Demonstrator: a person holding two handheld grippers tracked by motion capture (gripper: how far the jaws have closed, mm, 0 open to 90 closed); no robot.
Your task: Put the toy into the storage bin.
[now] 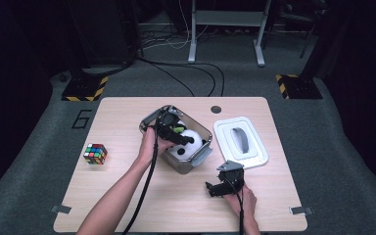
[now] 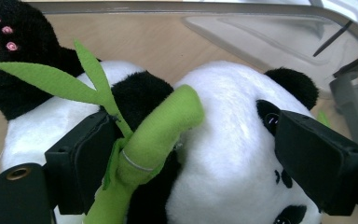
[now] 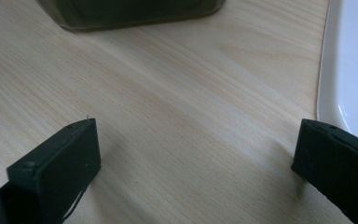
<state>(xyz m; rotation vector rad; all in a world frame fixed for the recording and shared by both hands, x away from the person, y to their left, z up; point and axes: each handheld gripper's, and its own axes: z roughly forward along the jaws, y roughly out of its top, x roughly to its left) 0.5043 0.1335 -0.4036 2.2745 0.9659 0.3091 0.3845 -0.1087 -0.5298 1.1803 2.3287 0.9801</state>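
Reaching into the clear box (image 1: 196,159) at mid-desk (image 1: 127,205) with the left gripper (image 1: 172,131). Lying in that box: a plush panda (image 1: 188,142), white with black ears and limbs, carrying a green felt bamboo stalk (image 2: 156,135) with leaves. Seen along the left gripper (image 2: 186,158): jaws standing wide apart, straddling the panda's head and the bamboo, the left jaw just beside the stalk, the right jaw next to the panda's eye; not visibly pressing, so released rather than clenched. Showing a black paw with pink pads at upper left of that view, and the box's clear wall curving across the top.

Resting the right gripper (image 1: 223,185) low over bare desk, in front of the box and near the white lid (image 1: 240,142). Lying flat to the right of the box, that lid, grey handle up. Seen along the right gripper (image 3: 196,158): jaws spread wide with only wood grain between them, released, grasping nothing; the box's bottom edge at the top of that view and the lid's white rim at the right.

Sitting alone near the left edge of the desk, well apart from the box: a colour cube (image 1: 95,153). Coming in from the bottom of the high view, both forearms, a black cable trailing from each gripper.
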